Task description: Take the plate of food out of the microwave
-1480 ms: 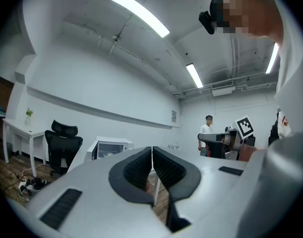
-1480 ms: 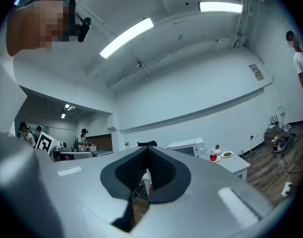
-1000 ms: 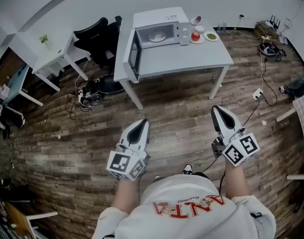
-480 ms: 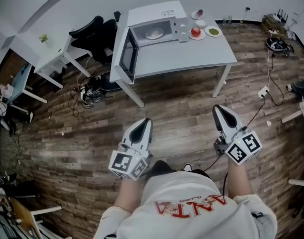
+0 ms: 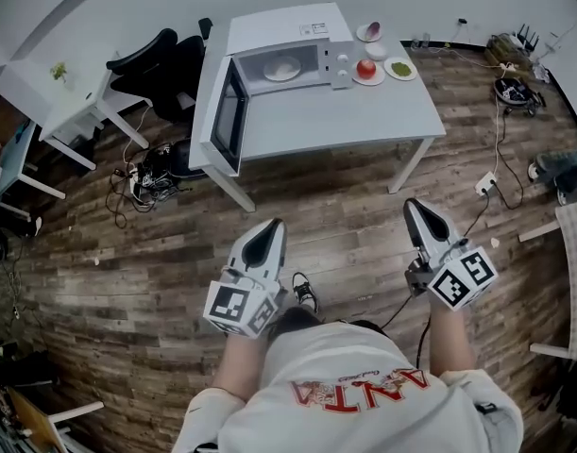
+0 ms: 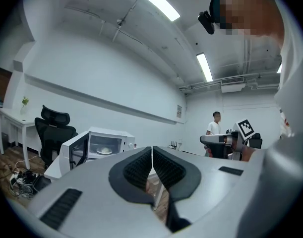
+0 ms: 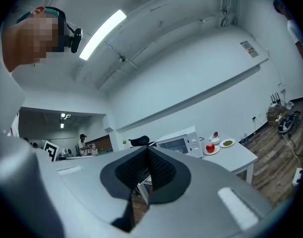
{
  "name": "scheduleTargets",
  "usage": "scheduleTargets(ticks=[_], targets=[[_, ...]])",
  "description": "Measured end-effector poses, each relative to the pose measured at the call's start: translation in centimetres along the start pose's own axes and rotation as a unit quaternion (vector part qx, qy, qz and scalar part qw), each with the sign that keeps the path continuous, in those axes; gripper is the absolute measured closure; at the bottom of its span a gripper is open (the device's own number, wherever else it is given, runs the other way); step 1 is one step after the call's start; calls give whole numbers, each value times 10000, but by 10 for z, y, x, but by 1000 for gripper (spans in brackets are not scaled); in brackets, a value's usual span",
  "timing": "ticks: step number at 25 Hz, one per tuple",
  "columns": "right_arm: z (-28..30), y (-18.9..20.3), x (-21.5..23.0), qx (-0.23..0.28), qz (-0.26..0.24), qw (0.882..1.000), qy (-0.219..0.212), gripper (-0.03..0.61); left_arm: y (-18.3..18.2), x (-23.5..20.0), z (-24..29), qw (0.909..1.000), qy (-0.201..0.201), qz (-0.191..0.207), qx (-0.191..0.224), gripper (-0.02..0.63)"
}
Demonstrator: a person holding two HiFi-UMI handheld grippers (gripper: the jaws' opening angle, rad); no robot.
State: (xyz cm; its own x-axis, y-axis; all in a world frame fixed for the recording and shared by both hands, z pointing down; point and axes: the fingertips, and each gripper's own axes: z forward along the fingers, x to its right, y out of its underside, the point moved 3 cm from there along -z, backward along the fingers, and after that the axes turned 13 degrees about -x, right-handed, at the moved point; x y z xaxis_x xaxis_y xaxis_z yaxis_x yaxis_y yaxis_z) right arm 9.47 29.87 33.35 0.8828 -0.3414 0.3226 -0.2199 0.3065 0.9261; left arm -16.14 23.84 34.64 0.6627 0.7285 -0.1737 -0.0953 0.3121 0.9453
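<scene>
Position of the plate of food [image 5: 281,68]: inside the microwave [image 5: 279,26], whose door [image 5: 229,113] stands swung open to the left. The head view shows the oven at the far left end of a white table [image 5: 345,125], with an apple on a plate [image 5: 367,69], a plate of green food [image 5: 399,67], a small bowl [image 5: 376,51] and a further dish [image 5: 369,32] grouped just beside its control panel. The left gripper [image 5: 266,229] and the right gripper [image 5: 415,208] are held over the wood floor [image 5: 345,243], well apart from the table, both pointing level toward it. The left gripper view shows its jaws clenched together along a thin seam with nothing between them. The right gripper view shows the same condition: jaws pressed tight, empty. Only the left gripper view looks into the open cavity from the front, where the plate carries a pale mound of food; it also shows the right gripper alongside and a standing person [image 6: 215,123] far across the room. The right gripper view shows the oven from the control-panel side, with the apple and the green plate to its right; the plate inside cannot be made out there. Only the head view shows the black office chair [image 5: 165,59], the side desk [image 5: 61,102] and the tangle of cables [image 5: 142,173] on the floor left of the table.
</scene>
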Motion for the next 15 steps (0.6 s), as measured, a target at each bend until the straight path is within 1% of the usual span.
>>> scheduleTargets(ticks=[5,10,15], targets=[[52,-20,5,-41,36,9999,147,578,-20,-54,24,9999,-103,37,-27,598],[112,-31,6,-185,71,9995,247,578,-36,-111,43,10000,-45,37,-11,598],[165,-38,0,-250,29,9993,284,578,-41,-156,61,10000,9,42,-60,598]])
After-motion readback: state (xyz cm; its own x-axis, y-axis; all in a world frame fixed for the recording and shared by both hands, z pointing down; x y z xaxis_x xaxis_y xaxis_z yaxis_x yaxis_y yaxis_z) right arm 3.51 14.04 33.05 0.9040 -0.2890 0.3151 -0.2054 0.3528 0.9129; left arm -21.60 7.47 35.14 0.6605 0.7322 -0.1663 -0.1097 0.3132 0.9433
